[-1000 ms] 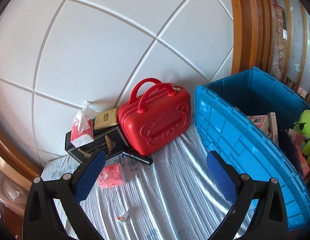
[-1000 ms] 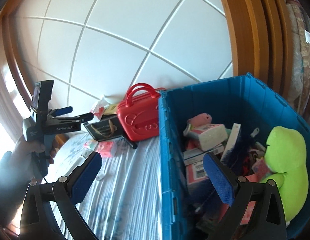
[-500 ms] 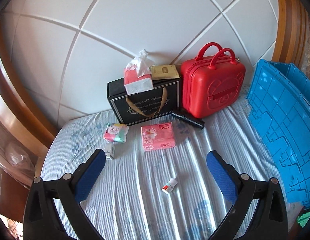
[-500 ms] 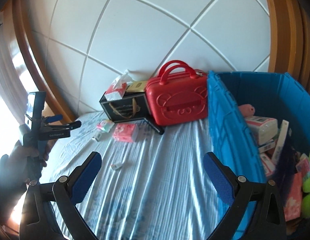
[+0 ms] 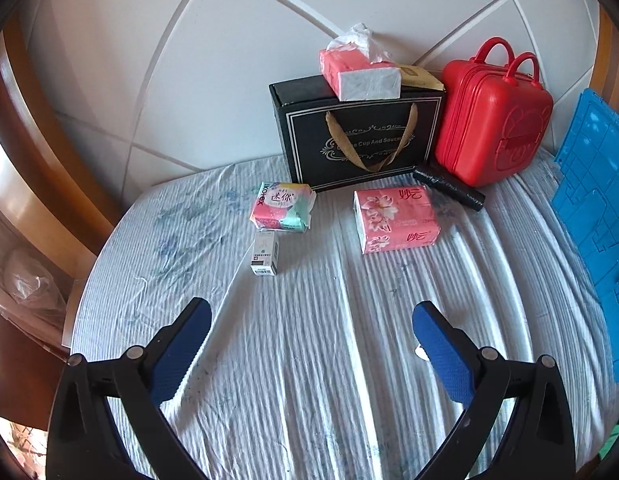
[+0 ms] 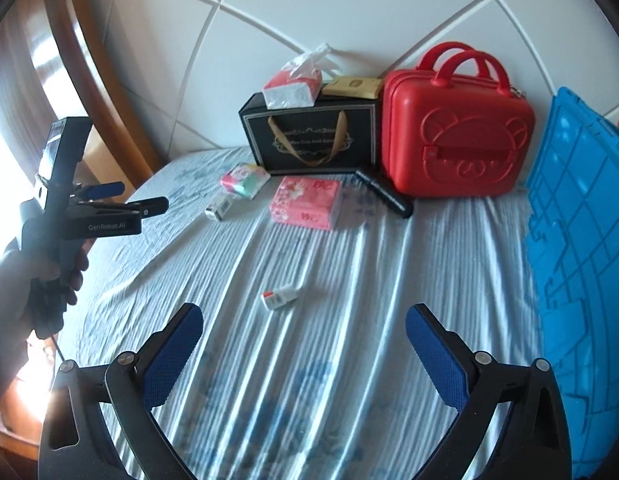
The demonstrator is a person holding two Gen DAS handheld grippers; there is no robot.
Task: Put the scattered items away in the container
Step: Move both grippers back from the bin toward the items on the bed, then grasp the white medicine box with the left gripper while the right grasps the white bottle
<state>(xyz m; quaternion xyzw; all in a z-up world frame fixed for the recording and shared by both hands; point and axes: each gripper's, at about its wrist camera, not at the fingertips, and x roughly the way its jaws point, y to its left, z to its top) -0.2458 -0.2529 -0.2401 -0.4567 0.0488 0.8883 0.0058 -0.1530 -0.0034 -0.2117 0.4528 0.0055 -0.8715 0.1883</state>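
Your left gripper (image 5: 311,316) and right gripper (image 6: 303,322) both hang spread wide and empty over the striped bed sheet (image 5: 309,360). The pink tissue pack (image 5: 395,220), Kotex pack (image 5: 283,205) and small white box (image 5: 264,251) lie ahead; the blue crate (image 6: 581,248) stands at your right.

Red case (image 5: 494,114) beside black gift box (image 5: 359,136) (against headboard).

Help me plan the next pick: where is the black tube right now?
In both wrist views the black tube lies on the bed sheet at the foot of the red case, just right of the pink tissue pack.
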